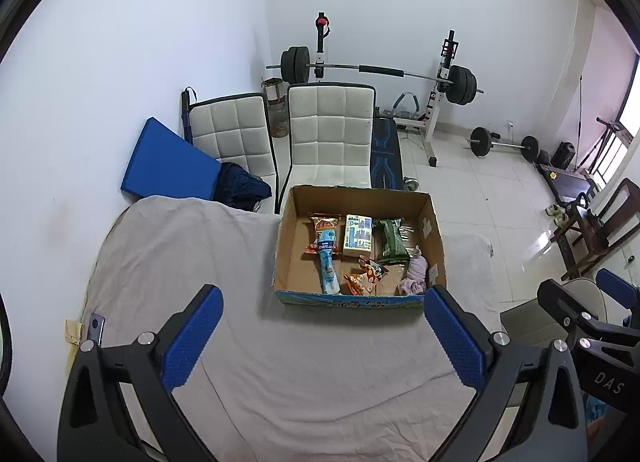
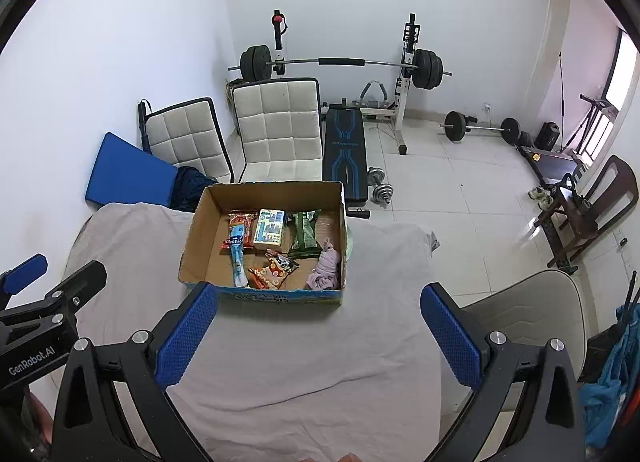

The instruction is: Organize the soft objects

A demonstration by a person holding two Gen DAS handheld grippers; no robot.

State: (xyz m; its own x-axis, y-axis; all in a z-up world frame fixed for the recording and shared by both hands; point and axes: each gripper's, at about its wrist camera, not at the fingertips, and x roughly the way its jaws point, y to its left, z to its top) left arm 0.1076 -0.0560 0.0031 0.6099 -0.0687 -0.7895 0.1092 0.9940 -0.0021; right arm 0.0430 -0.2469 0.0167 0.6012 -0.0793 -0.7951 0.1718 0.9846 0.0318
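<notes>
1. Left hand-held gripper hangs above the near part of the worktop, blue pads spread wide, nothing between them.
2. Right hand-held gripper sits alongside it, fingers just as wide apart and equally empty; each one shows at the edge of the other's view.
3. Under both lies a grey cloth that covers the worktop, wrinkled, bare along the near edge.
4. Out past the fingertips, toward the far edge, stands the cardboard box, open at the top, its near wall printed in blue.
5. Inside, along the far wall: a red snack packet, a pale tissue pack beside it, then a green packet.
6. A blue tube-shaped pack lies lengthwise, overlapping the red packet and reaching the near wall.
7. An orange snack bag rests near the front, and a crumpled pink cloth fills the box's near right corner.
8. Beyond the worktop's far edge: two white quilted chairs, a blue mat against the wall, and a barbell rack.
</notes>
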